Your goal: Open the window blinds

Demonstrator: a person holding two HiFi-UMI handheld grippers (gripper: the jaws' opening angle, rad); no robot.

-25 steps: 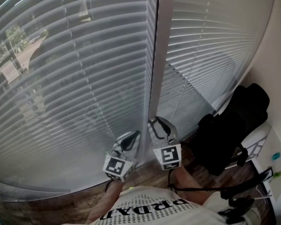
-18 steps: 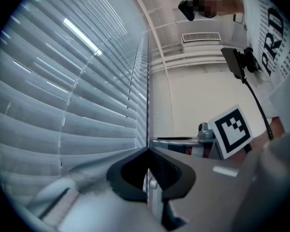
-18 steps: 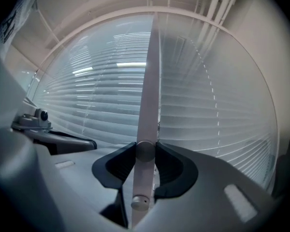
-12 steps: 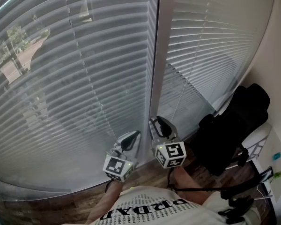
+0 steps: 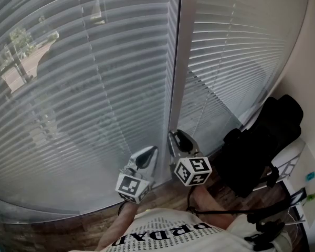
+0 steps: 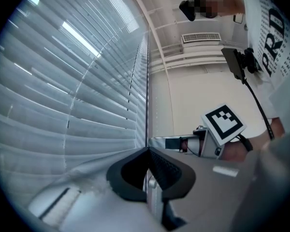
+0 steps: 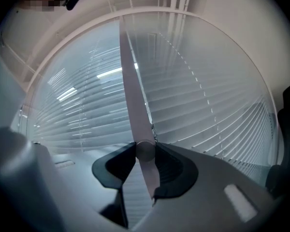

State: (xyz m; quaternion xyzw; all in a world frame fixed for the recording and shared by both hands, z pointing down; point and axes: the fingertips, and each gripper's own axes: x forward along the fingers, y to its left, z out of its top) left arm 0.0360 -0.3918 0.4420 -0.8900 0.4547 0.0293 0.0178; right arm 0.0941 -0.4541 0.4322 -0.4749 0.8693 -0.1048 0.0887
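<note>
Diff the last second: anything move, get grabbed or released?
The right gripper rolled about the line it points along: its marker cube faced the head view squarely before and now sits tilted, swung slightly rightward. Its jaws stayed clamped on the tilt wand, so the wand is being twisted. Nothing was let go. The left gripper held its place, jaws together, and the blind slats look much as before.

Head cam looked steeply down; gripper cams sat close, level. All shared blinds (image 5: 94,104); right cam hugged wand (image 7: 130,81).
</note>
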